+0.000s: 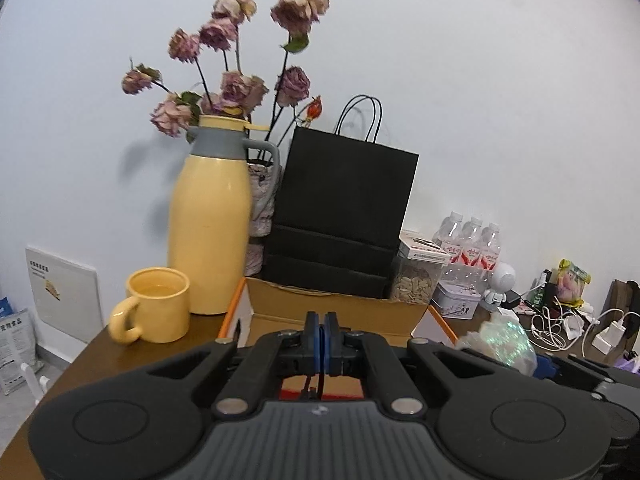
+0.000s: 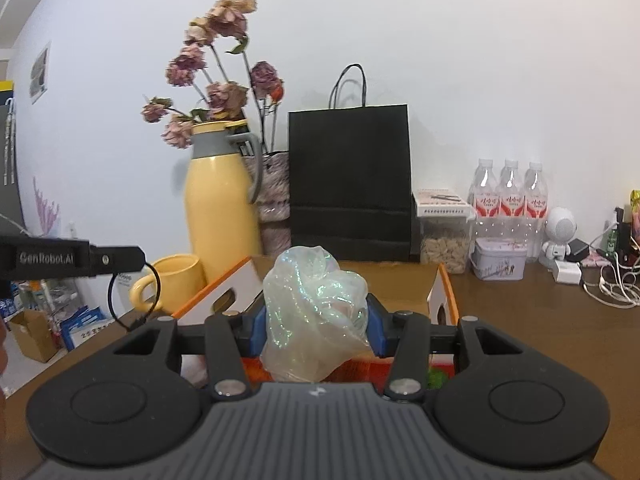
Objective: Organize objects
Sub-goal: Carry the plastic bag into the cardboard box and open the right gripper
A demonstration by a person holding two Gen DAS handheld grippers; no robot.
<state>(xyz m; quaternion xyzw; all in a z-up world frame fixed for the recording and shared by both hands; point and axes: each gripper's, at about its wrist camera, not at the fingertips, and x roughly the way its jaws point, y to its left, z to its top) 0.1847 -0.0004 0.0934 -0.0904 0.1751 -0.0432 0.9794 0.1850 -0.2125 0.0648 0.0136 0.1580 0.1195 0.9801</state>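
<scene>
My right gripper (image 2: pixel 316 322) is shut on a crumpled iridescent plastic bag (image 2: pixel 316 312), whose bulk bulges up between the blue pads above an open cardboard box (image 2: pixel 438 284) with orange edges. The same bag (image 1: pixel 500 340) shows at the right of the left wrist view, beside the right gripper's arm. My left gripper (image 1: pixel 321 334) is shut, its blue pads pressed together with nothing between them, low in front of the box (image 1: pixel 336 312). Something red lies in the box below both grippers.
A yellow mug (image 1: pixel 156 306) and a yellow thermos jug (image 1: pixel 210 224) stand left of the box. Dried roses (image 1: pixel 240 88), a black paper bag (image 1: pixel 344 212), a seed jar (image 2: pixel 444 248), a tin (image 2: pixel 500 264), water bottles (image 2: pixel 510 196), a white toy robot (image 2: pixel 560 236) and tangled chargers (image 2: pixel 612 284) line the wall.
</scene>
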